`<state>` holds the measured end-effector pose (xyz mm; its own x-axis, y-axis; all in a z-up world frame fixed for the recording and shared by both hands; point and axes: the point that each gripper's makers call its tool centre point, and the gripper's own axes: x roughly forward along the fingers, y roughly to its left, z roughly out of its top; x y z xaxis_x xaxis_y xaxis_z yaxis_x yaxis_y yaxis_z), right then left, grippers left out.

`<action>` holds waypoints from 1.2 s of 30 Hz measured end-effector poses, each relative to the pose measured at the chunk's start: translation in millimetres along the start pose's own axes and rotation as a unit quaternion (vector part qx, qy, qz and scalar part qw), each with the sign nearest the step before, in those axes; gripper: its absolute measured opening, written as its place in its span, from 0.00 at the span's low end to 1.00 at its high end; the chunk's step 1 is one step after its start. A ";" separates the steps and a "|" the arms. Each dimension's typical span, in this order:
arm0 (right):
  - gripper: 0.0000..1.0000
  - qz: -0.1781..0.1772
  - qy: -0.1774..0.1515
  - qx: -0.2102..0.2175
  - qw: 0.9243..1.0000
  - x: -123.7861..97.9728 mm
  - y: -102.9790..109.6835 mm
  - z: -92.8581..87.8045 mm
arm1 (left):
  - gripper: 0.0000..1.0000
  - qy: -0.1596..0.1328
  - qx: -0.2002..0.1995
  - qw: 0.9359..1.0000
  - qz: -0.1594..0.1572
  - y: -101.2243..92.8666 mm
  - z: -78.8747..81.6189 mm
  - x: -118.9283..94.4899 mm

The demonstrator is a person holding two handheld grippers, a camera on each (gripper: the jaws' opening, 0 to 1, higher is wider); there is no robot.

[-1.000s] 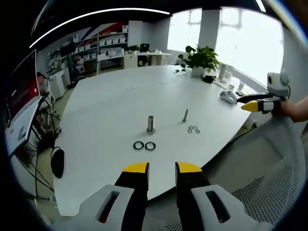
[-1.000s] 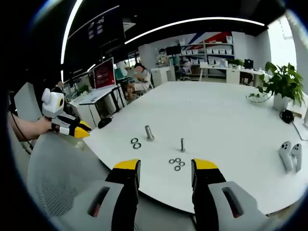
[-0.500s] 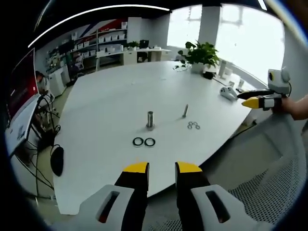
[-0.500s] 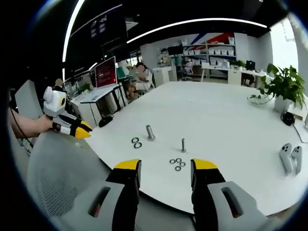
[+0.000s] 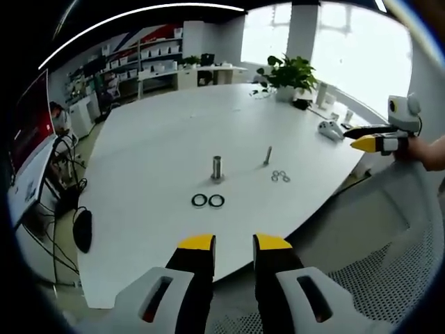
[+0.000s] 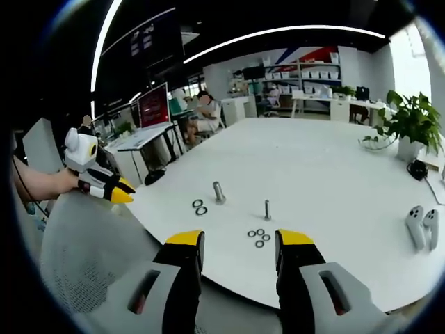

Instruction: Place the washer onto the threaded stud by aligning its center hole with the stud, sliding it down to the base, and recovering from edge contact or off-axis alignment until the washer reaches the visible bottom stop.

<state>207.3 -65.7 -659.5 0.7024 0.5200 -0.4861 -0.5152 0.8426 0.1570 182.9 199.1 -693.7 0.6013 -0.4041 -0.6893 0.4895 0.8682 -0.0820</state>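
Two views. In the left gripper view, the left gripper, jaws apart and empty, sits at bottom centre; small washers, likely light, stiff, slippery, best pinched by the rim, lie right of the threaded stud. In the right gripper view, the right gripper gapes empty below them; no containers visible.

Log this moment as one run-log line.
left gripper open, empty | right gripper open, empty | washers on table | stud bare
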 end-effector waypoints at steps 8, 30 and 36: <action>0.44 -0.024 -0.021 0.031 0.999 -4.0 -11.8 4.2 | 0.17 -0.012 -0.008 1.000 0.013 6.5 3.3 -1.9; 0.43 -0.018 -0.019 0.031 0.999 -2.9 -7.3 3.8 | 0.18 0.050 0.001 0.999 -0.006 -0.8 -18.7 3.6; 0.44 -0.022 -0.020 0.032 0.999 -4.7 -8.8 3.5 | 0.18 0.056 0.005 0.998 -0.009 -3.2 -20.3 4.0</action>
<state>210.3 -75.1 -655.6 0.7440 0.4858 -0.4588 -0.4517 0.8716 0.1904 170.9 200.6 -710.8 0.5184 -0.3850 -0.7636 0.5070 0.8574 -0.0881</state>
